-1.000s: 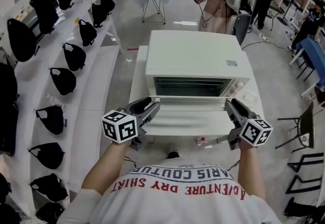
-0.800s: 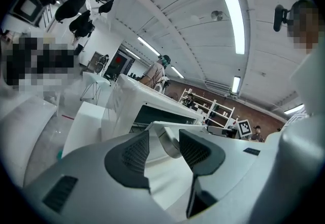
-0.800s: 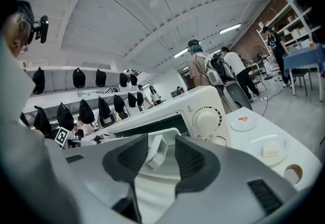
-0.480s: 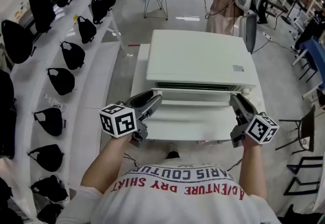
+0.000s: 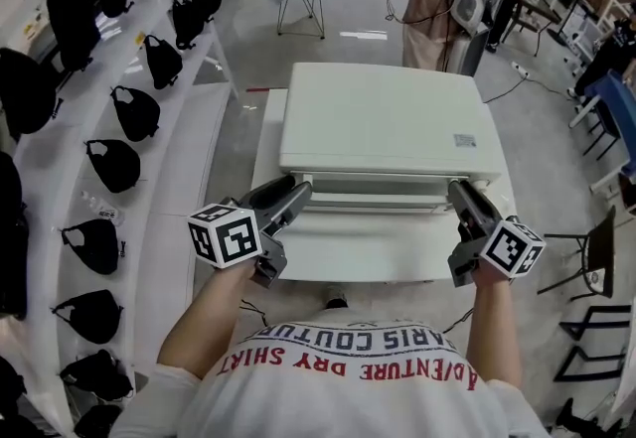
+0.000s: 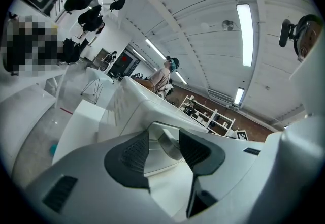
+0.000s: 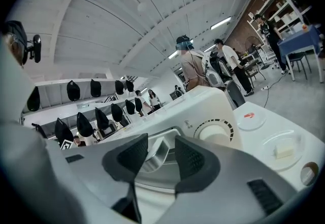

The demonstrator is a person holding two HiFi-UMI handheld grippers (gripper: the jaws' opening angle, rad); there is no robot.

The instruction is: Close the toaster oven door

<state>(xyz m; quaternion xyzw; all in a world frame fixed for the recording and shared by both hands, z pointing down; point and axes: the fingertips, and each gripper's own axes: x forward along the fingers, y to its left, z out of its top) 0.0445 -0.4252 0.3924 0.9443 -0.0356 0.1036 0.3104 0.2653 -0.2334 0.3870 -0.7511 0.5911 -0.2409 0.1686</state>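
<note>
Toaster oven [image 5: 383, 118] on the white tabletop [image 5: 348, 257], set back from its near edge. The door [image 5: 373, 190] stands tilted, almost shut. The left gripper [image 5: 298, 193] and right gripper [image 5: 457, 190] each clamp, jaws half-narrowed, one end of the door handle [image 6: 170, 144].

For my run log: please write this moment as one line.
left tool: shut on handle | right tool: shut on handle | door: partly raised, not yet closed
</note>
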